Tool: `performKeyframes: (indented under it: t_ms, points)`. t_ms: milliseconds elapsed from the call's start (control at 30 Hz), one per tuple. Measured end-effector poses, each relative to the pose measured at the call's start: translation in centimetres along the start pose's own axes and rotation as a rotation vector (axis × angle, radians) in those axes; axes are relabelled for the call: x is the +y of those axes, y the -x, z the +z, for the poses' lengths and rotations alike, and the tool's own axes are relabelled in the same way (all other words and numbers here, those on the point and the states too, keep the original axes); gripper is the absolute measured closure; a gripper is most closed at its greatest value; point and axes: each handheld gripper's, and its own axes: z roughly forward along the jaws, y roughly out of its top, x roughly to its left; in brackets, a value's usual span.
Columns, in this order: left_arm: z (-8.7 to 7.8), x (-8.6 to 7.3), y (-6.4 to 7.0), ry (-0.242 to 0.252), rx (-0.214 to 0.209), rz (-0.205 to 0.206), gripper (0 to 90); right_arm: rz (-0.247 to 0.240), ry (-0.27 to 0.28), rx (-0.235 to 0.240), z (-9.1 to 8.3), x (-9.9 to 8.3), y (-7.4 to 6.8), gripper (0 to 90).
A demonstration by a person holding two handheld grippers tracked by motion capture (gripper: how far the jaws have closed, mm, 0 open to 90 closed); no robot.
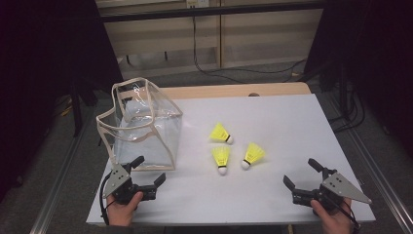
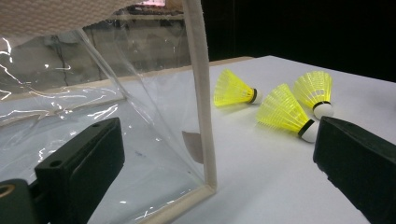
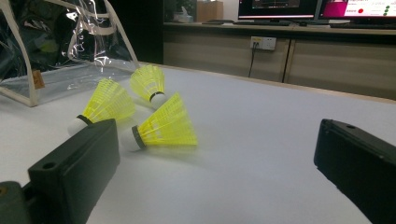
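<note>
High view: three yellow plastic shuttlecocks [image 1: 220,133] are seen mid-counter [image 1: 292,122], a clear trimmed bag [image 1: 141,126] at nine o'clock, presumably for loading; left hand-held gripper [image 1: 148,170] and right hand-held gripper [image 1: 301,173] are held wide open, empty.

Overhead view; two low gripper views.

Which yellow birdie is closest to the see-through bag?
The far shuttlecock. It lies nearest the bag, behind the other two, which lie side by side.
</note>
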Motion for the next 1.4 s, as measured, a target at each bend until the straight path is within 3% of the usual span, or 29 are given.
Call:
performKeyframes:
  t_ms: [667,1400]
  points:
    - [0.6,0.1,0.3,-0.023,-0.017,0.014,1.7,-0.002,0.0,0.006,0.0,0.0,0.0,0.2]
    - [2.0,0.9,1.9,-0.049,-0.047,-0.009,1.3,-0.003,0.01,0.016,0.0,0.1,-0.1,0.3]
